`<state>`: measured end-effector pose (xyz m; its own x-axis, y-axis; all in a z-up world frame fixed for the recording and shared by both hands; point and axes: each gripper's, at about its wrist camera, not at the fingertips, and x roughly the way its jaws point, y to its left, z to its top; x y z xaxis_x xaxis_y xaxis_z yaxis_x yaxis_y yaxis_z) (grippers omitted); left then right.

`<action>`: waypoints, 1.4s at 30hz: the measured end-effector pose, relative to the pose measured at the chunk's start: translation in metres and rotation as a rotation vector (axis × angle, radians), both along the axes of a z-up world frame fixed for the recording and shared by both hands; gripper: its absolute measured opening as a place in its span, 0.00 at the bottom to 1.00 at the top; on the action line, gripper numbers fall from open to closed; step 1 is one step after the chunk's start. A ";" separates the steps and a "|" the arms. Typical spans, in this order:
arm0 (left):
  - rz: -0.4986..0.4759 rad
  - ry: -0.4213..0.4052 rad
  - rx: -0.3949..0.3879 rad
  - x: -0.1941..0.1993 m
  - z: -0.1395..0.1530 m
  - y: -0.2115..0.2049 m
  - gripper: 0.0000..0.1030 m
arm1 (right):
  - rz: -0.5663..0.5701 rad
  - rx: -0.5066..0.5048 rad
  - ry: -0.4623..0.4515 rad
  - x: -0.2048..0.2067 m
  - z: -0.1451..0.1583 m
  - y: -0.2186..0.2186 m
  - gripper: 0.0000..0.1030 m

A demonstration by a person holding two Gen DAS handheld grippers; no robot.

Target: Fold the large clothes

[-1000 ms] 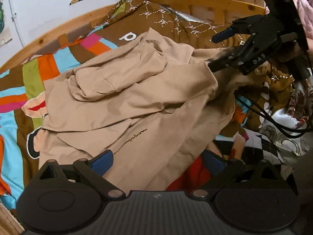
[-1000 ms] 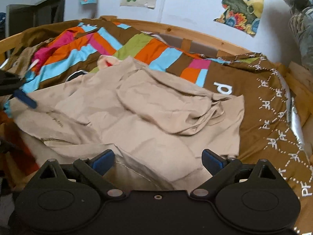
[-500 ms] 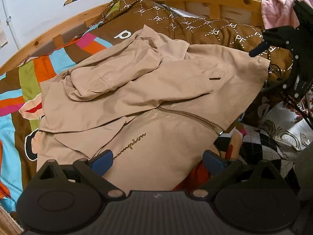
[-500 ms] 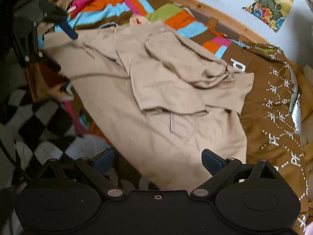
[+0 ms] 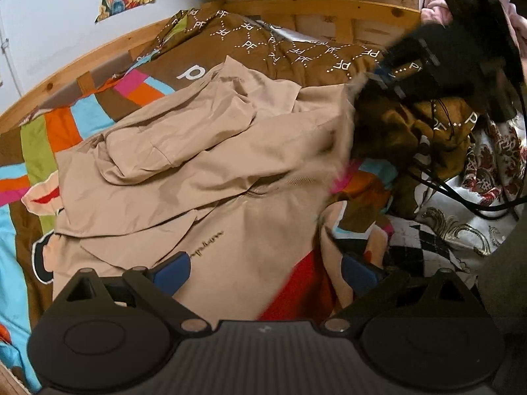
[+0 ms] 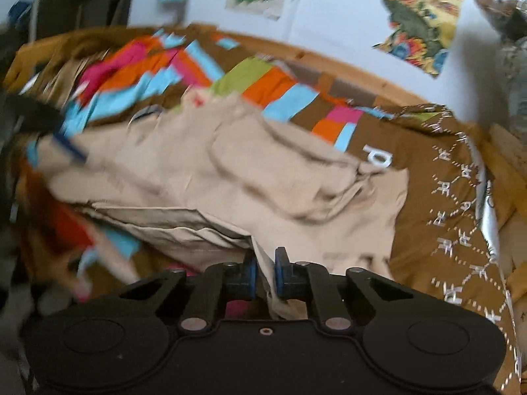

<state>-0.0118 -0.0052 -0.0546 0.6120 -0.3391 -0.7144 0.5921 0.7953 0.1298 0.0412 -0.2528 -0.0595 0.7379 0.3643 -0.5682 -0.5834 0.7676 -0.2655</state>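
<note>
Nearest the right wrist camera, the right tool [image 6: 262, 275] is clenched on a thin fold at the edge of the beige jacket [image 6: 257, 177]. The left tool [image 5: 263, 270] is spread wide, its blue-padded fingers [image 5: 173, 271] over the jacket's embroidered hem, grasping nothing. The jacket is soft, matte, creased cloth, lying rumpled and partly doubled over on the bed. Beneath it is a patchwork bedspread [image 5: 66, 128] of bright orange, blue, green and pink blocks, meeting a brown quilt [image 5: 280, 52] with dotted white lettering. Beyond runs a curved pine bed frame [image 6: 346, 62], then a pale wall with colourful posters [image 6: 421, 23].
</note>
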 end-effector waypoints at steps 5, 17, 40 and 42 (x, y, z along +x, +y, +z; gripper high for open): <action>0.135 -0.019 0.092 0.009 -0.002 0.007 0.89 | -0.041 0.032 -0.046 0.025 0.024 0.010 0.08; 0.478 0.066 0.213 0.022 0.005 0.089 0.60 | -0.093 0.093 -0.073 0.022 0.019 0.002 0.08; 0.398 -0.121 0.019 0.041 0.085 0.096 0.02 | -0.057 -0.083 -0.219 0.023 0.052 -0.001 0.04; 0.441 -0.145 0.022 0.071 0.087 0.097 0.02 | -0.056 -0.119 -0.234 0.059 0.062 0.008 0.04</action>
<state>0.0591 0.0922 0.0328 0.7886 -0.0099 -0.6149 0.1728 0.9632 0.2061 0.1005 -0.2448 0.0022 0.8713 0.2601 -0.4162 -0.4531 0.7523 -0.4783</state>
